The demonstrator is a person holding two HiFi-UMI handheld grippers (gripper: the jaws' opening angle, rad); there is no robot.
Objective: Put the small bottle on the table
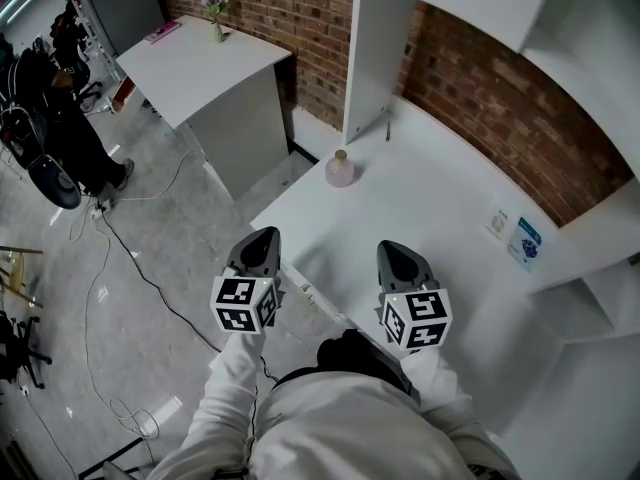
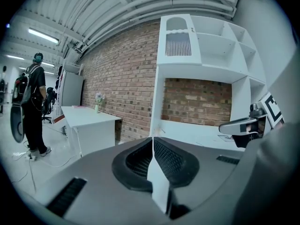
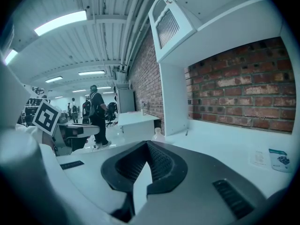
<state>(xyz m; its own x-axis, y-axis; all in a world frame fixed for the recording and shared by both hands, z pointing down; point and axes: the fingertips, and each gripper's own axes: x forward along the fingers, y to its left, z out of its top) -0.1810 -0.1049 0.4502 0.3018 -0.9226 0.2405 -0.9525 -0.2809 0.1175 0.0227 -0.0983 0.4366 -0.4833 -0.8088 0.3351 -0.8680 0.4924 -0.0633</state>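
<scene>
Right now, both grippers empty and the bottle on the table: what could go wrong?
1. The small bottle stands near the edge of the table; a nudge could send it to the floor.
2. The left gripper and right gripper both have their jaws shut; reaching in like that would likely knock the bottle over.
3. The shelf panel close behind it leaves little room.

The table top (image 1: 440, 218) is smooth white board, matt with hardly any shine. The wall (image 1: 500, 108) behind it is rough red brick. The small bottle (image 1: 340, 169) looks like frosted pinkish glass or plastic (can't tell which) with a tan, cork-looking stopper. The left gripper (image 1: 264, 234) and right gripper (image 1: 392, 248) have matt grey plastic shells and black ribbed pads (image 2: 171, 161). The floor (image 1: 150, 228) is polished, glossy grey. The sleeves (image 1: 225, 388) are soft white cloth.
</scene>
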